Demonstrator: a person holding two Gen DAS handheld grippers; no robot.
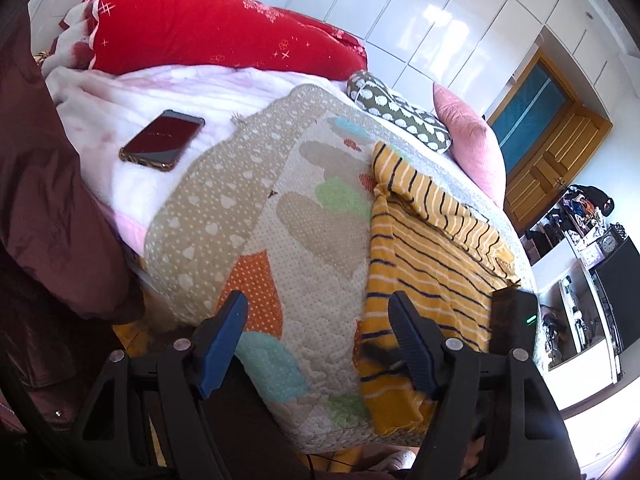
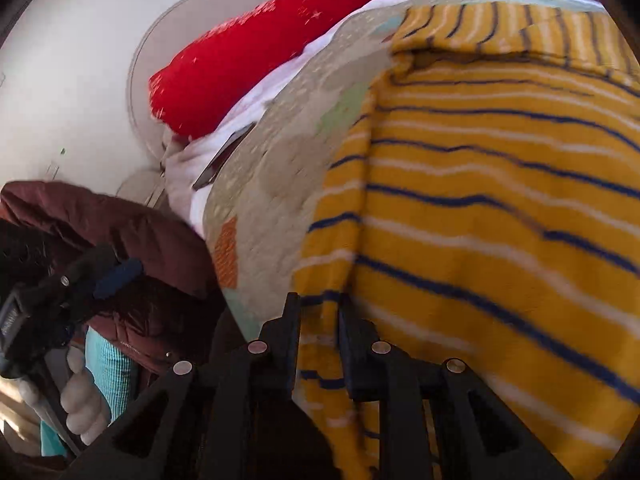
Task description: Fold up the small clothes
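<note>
A yellow garment with navy and white stripes (image 1: 424, 256) lies on a patterned bed cover, its far part folded over. My left gripper (image 1: 320, 316) is open above the cover, its right finger over the garment's left edge, holding nothing. In the right wrist view the garment (image 2: 500, 208) fills the right side. My right gripper (image 2: 320, 312) is nearly closed on the garment's near left edge, with striped cloth between the jaws. The left gripper (image 2: 116, 272) also shows at the left of that view.
A phone (image 1: 162, 140) lies on a white blanket. A red quilt (image 1: 216, 28) is piled at the back. A pink cushion (image 1: 472, 140) and a dotted olive pillow (image 1: 400, 112) lie at the far side. A maroon jacket (image 1: 44, 208) is on the left.
</note>
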